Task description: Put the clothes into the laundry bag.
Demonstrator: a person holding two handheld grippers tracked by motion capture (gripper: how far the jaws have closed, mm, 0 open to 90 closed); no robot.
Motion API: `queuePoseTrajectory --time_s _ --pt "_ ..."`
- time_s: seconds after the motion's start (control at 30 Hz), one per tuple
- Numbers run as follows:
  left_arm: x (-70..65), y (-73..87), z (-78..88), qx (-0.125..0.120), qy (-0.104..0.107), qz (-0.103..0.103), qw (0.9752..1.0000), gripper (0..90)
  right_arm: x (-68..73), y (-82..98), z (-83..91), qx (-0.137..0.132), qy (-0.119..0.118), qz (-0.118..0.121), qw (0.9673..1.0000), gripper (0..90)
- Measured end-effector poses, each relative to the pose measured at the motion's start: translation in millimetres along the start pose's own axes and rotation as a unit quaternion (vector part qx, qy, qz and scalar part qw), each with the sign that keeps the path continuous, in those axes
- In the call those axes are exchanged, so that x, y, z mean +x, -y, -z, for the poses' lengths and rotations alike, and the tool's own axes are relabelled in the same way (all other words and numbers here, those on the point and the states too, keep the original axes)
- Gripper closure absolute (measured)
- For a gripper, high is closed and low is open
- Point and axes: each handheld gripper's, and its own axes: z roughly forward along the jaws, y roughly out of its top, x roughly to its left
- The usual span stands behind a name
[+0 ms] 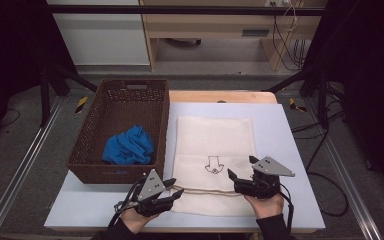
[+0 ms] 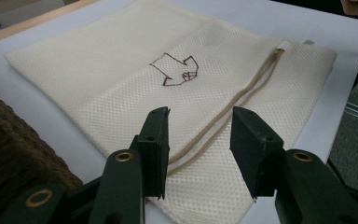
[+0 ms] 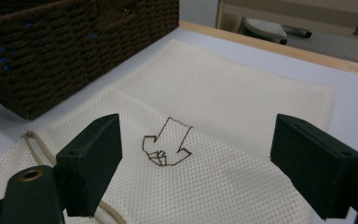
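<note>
Hovering over the mesh bag, both tools, left and right, gape.

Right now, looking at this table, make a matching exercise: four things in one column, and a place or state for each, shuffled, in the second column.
Things:
1. blue cloth
2. wicker basket
3. mesh bag
4. right gripper

Places or states:
A. lies flat, with an arrow drawing on it
B. jaws wide apart above the bag
C. crumpled inside the basket
D. stands left of the bag

Pairs: 1-C, 2-D, 3-A, 4-B
</note>
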Motion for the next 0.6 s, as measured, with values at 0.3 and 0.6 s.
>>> queuePoseTrajectory --time_s 0.3,0.6 --pt "-7.0 10.9 -21.4 0.03 0.023 0.001 0.9993 69.0 9.9 11.7 -16.3 0.033 -0.016 0.008 0.9993 18.2" --pt "-11.4 21.7 -44.0 0.068 0.048 0.01 0.9965 83.4 15.1 22.9 -26.5 0.062 -0.036 0.008 0.9974 24.0"
